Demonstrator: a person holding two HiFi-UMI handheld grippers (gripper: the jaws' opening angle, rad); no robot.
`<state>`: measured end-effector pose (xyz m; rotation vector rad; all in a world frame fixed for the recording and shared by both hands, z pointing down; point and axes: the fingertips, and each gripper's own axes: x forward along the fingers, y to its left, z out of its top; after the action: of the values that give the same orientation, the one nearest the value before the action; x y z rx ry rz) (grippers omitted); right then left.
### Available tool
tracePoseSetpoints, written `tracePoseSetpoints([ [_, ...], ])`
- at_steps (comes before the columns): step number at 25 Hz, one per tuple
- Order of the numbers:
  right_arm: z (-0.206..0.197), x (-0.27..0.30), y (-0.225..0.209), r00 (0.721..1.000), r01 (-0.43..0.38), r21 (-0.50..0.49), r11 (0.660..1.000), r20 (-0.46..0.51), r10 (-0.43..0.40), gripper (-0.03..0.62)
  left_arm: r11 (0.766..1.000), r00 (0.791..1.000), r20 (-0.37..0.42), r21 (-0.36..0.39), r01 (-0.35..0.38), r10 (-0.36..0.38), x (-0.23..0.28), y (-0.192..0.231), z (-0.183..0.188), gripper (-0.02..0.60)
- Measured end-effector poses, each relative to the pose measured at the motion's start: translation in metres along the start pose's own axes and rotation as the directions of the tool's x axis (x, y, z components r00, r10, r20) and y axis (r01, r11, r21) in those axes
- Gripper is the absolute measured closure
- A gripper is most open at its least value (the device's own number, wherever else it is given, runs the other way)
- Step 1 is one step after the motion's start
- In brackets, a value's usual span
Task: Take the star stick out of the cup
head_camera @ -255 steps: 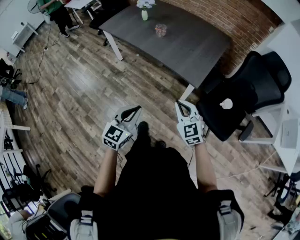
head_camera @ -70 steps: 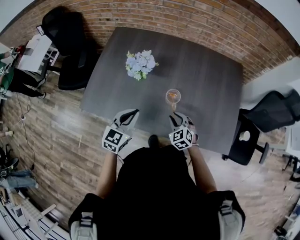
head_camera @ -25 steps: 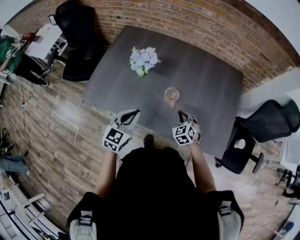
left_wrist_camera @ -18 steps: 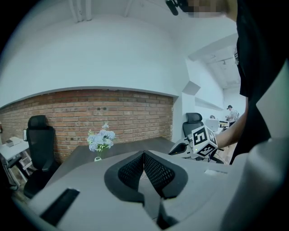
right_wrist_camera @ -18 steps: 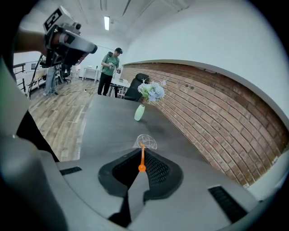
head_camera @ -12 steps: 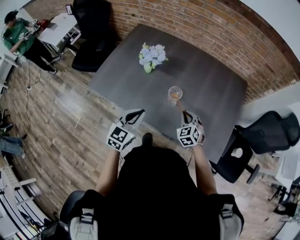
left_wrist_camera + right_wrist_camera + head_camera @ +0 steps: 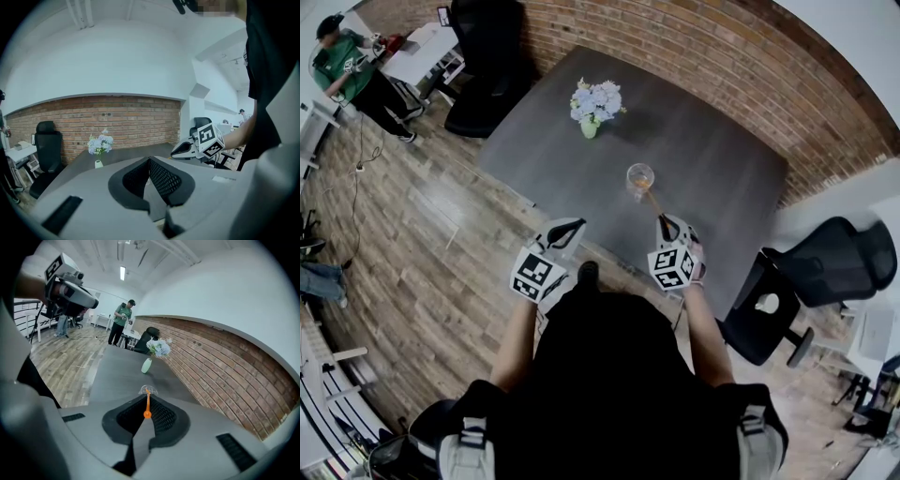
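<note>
Above table (image 7: 722, 159) edge, right gripper (image 7: 664, 221) is clamping star stick (image 7: 147, 404) reaching the cup (image 7: 640, 178); left gripper (image 7: 572, 225) is hanging clenched, empty.

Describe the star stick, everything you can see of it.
The star stick is a thin, straight orange rod, plastic by its look, with a small round knob at its near end. The right gripper is shut on that end. Its far end reaches the mouth of the clear cup standing on the dark table; the star itself cannot be made out.
</note>
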<state>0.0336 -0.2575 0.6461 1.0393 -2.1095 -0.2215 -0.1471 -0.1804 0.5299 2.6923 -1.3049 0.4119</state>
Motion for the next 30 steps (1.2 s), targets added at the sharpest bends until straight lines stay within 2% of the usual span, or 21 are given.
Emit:
tracePoseSetpoints([
  [18, 0.008, -0.060, -0.023, 0.992, 0.012, -0.079, 0.997, 0.125, -0.002, 0.577, 1.000, 1.000, -0.008, -0.004, -0.025, 0.025, 0.007, -0.075, 0.002, 0.578],
  [30, 0.010, -0.095, -0.040, 0.980, -0.001, -0.040, 0.999, 0.197, 0.009, 0.577, 1.000, 1.000, -0.022, -0.007, -0.015, 0.015, 0.020, -0.114, 0.001, 0.578],
])
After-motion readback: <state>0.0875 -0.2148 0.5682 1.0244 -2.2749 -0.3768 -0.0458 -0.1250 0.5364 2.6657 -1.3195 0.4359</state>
